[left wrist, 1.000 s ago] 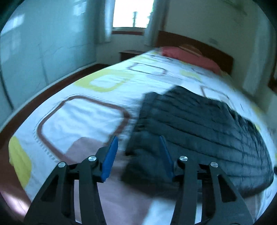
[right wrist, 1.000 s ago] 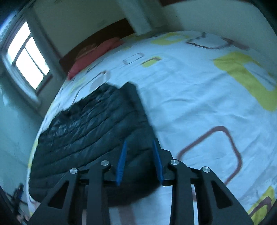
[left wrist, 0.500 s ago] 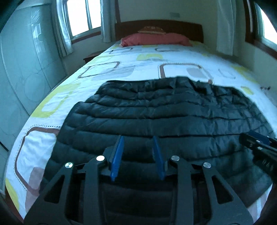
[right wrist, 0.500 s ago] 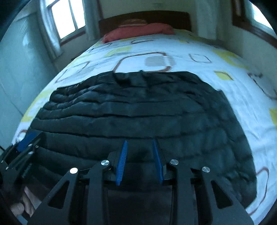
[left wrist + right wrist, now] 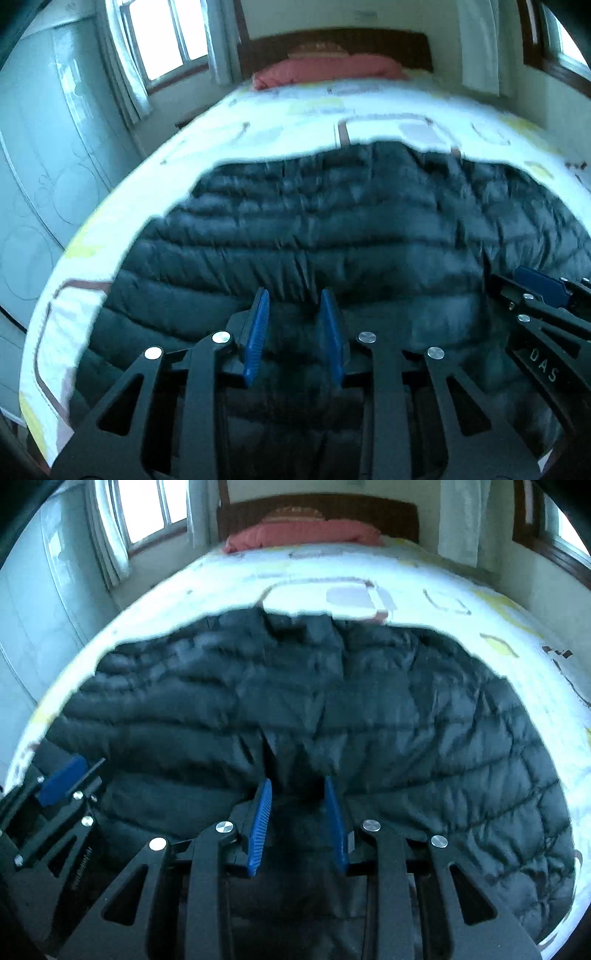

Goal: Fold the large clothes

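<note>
A large black quilted down jacket [image 5: 332,229] lies spread flat across the bed and also fills the right wrist view [image 5: 332,701]. My left gripper [image 5: 293,299] is open, low over the jacket's near edge, with dark fabric between its blue pads. My right gripper [image 5: 297,788] is open in the same way, a fold of jacket rising between its pads. The right gripper [image 5: 543,291] shows at the right edge of the left wrist view. The left gripper [image 5: 62,779] shows at the left edge of the right wrist view.
The bed [image 5: 369,110] has a white cover with brown and yellow squares. A red pillow [image 5: 303,533] and a dark headboard [image 5: 317,504] are at the far end. Windows with curtains [image 5: 122,66] stand on both sides. A pale wardrobe [image 5: 37,166] is at the left.
Both grippers swung in from the jacket's sides to face the headboard, then dropped lower and closer onto the jacket's near edge. The left gripper's jaws narrowed.
</note>
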The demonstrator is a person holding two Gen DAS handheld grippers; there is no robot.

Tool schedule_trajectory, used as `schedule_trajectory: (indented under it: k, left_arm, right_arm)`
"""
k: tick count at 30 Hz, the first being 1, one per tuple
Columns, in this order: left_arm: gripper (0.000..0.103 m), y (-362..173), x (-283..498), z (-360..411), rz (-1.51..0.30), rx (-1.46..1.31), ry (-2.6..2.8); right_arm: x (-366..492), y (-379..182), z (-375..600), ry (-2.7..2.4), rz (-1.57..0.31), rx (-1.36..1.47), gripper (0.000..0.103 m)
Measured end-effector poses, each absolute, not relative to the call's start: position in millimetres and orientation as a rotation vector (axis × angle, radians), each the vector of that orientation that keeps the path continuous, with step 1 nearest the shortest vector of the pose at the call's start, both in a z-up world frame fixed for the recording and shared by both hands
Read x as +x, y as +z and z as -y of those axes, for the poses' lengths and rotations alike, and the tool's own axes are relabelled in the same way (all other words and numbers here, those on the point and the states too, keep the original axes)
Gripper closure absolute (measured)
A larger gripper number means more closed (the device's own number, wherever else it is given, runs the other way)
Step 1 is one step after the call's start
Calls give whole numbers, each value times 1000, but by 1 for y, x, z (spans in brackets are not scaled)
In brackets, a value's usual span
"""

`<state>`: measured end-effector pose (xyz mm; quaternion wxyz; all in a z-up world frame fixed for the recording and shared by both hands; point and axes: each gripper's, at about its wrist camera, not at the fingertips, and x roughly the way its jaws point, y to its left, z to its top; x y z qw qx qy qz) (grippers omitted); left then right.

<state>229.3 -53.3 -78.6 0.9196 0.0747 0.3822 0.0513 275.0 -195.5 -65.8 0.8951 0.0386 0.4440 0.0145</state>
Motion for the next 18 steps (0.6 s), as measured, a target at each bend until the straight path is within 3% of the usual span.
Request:
schedule_trajectory:
  k: [4, 10, 18]
  left_arm:
    - [75, -91, 251, 59, -824, 187, 100]
    - [79, -101, 250, 63, -819, 219, 100]
    - [79, -114, 251, 60, -800, 204, 99]
  right_arm:
    - [293, -89, 181, 36, -978, 48, 72]
    - [281, -79, 176, 16, -932, -4, 73]
    - [277, -106, 169, 19, -895, -57, 73]
